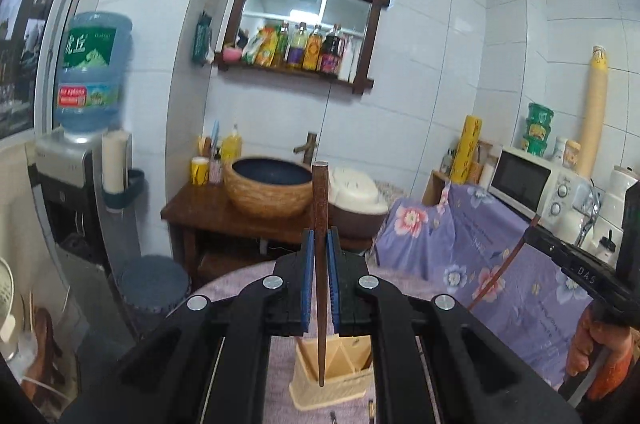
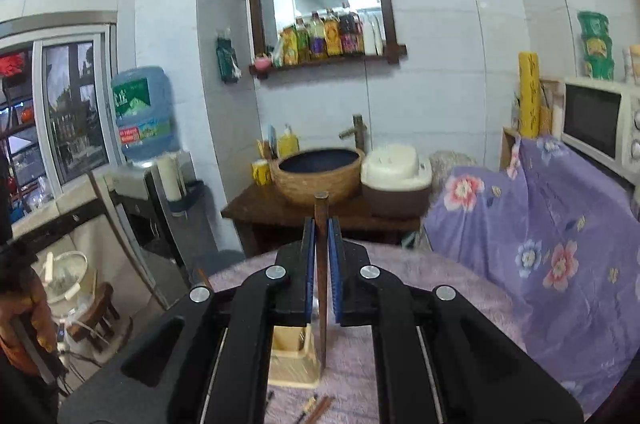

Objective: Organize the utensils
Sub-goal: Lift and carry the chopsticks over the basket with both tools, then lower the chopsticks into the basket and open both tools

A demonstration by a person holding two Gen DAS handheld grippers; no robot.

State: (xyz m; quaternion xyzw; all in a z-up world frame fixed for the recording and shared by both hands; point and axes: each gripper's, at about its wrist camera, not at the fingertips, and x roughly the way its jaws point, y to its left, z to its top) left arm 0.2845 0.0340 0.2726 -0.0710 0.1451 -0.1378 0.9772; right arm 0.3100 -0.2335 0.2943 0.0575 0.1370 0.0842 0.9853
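Purple tablecloth (image 1: 248, 288): beige holder (image 1: 332, 376) below; both tongs (image 1: 319, 248) (image 2: 320, 236) each clamp upright chopstick (image 1: 320, 264) (image 2: 321, 264).

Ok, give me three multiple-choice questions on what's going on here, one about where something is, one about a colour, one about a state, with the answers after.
1. Where does the tip of the chopstick held by the left gripper point?
A. over the holder
B. into the sink basin
C. at the microwave

2. What colour are the pads on the fingers?
A. red
B. blue
C. white

3. What state is the right gripper in?
A. open and empty
B. shut on a spoon
C. shut on a chopstick

Answers: 1 A, the tip hangs over the beige holder's compartments in the left wrist view. 2 B, blue strips line both fingers. 3 C, a brown stick sits upright between the closed fingers.
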